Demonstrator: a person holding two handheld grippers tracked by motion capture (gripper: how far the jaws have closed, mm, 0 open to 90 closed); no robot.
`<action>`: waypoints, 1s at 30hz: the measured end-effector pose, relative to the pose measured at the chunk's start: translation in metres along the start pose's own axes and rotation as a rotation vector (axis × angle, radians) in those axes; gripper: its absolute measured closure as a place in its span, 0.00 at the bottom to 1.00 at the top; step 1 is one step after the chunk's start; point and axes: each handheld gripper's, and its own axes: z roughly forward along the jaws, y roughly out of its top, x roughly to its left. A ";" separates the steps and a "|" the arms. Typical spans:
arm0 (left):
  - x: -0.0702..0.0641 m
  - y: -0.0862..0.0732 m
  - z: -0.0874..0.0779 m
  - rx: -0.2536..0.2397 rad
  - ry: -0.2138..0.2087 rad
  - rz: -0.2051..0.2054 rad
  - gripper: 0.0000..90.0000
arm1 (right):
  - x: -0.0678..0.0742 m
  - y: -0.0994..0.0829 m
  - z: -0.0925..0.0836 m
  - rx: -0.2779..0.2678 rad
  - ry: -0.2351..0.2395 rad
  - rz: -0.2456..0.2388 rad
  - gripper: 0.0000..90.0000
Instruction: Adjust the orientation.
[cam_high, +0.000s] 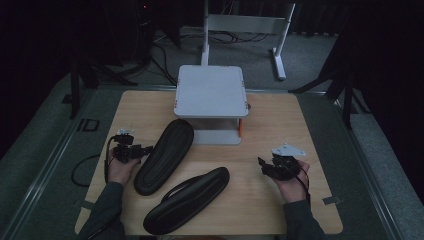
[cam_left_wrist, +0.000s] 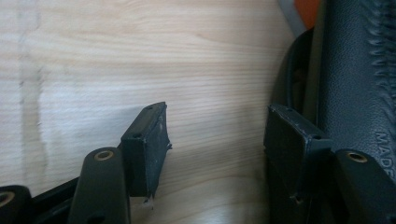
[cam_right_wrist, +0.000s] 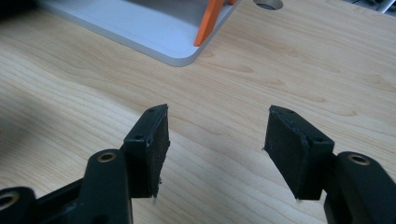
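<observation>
Two black slippers lie on the wooden table (cam_high: 270, 125). One slipper (cam_high: 165, 155) lies slanted at the left, the other slipper (cam_high: 187, 200) nearer the front edge. My left gripper (cam_high: 145, 150) is low beside the left slipper's outer edge, open. In the left gripper view that gripper (cam_left_wrist: 215, 135) has bare wood between its pads, and one fingertip (cam_left_wrist: 289, 140) stands right at the slipper's (cam_left_wrist: 355, 70) rim. My right gripper (cam_high: 262, 165) hovers open over the right part of the table. The right gripper view shows only wood between the right gripper's (cam_right_wrist: 215, 140) pads.
A grey two-level stand (cam_high: 210, 90) with orange posts (cam_right_wrist: 208, 23) sits at the table's back middle, its lower shelf (cam_right_wrist: 140, 28) just beyond the right gripper. Cables and a white frame lie on the floor behind. A hole (cam_right_wrist: 268, 3) pierces the tabletop.
</observation>
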 end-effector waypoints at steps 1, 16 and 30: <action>-0.002 0.001 -0.003 -0.015 -0.020 -0.008 0.45 | -0.001 0.000 -0.001 -0.002 -0.001 0.003 0.44; -0.067 0.008 -0.030 -0.116 -0.124 0.145 0.43 | 0.001 0.000 0.000 -0.001 0.001 -0.007 0.44; -0.099 0.012 -0.027 -0.067 -0.314 0.206 0.45 | 0.000 -0.001 -0.001 0.002 -0.001 0.000 0.44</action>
